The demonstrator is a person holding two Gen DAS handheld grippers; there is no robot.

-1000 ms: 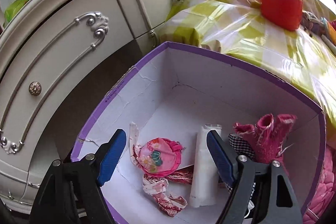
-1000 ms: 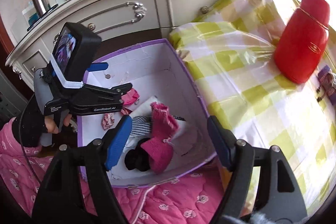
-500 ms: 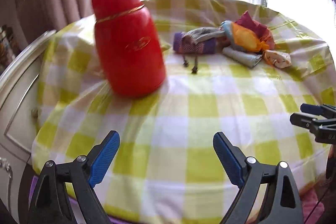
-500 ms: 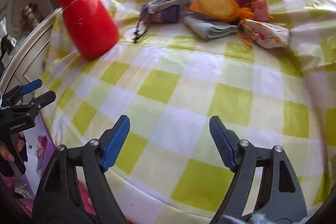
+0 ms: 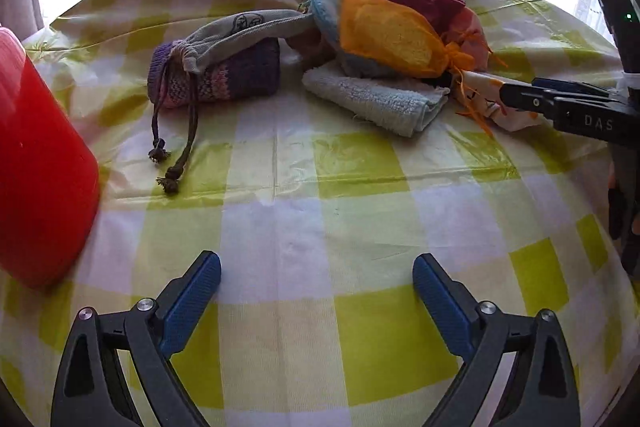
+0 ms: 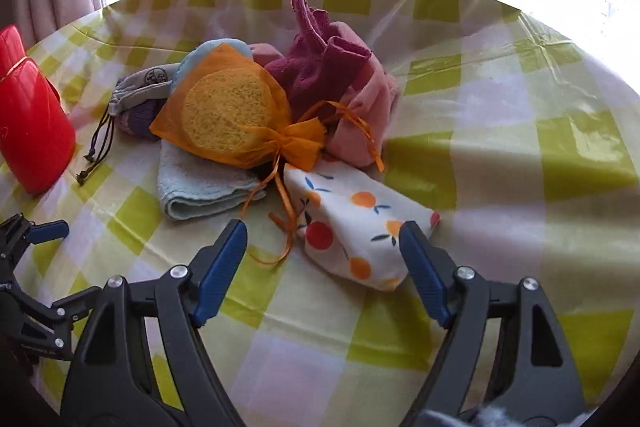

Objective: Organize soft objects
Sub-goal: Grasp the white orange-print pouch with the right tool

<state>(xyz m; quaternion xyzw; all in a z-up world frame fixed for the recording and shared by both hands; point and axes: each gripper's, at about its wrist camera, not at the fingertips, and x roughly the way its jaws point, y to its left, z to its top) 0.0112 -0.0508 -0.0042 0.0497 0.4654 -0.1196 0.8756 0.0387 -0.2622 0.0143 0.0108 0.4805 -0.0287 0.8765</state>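
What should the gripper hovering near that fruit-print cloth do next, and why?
Probably ease the right gripper forward and down, then close on the fruit-print cloth. Its jaws stand open and empty, and the cloth lies loose on the checked tablecloth at the near edge of the pile, partly between the fingertips already. Only the orange pouch sends its ribbon across it, so it should lift cleanly.

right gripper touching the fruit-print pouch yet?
Cannot tell. In the right wrist view the open right gripper straddles the fruit-print pouch, one tip overlapping its edge.
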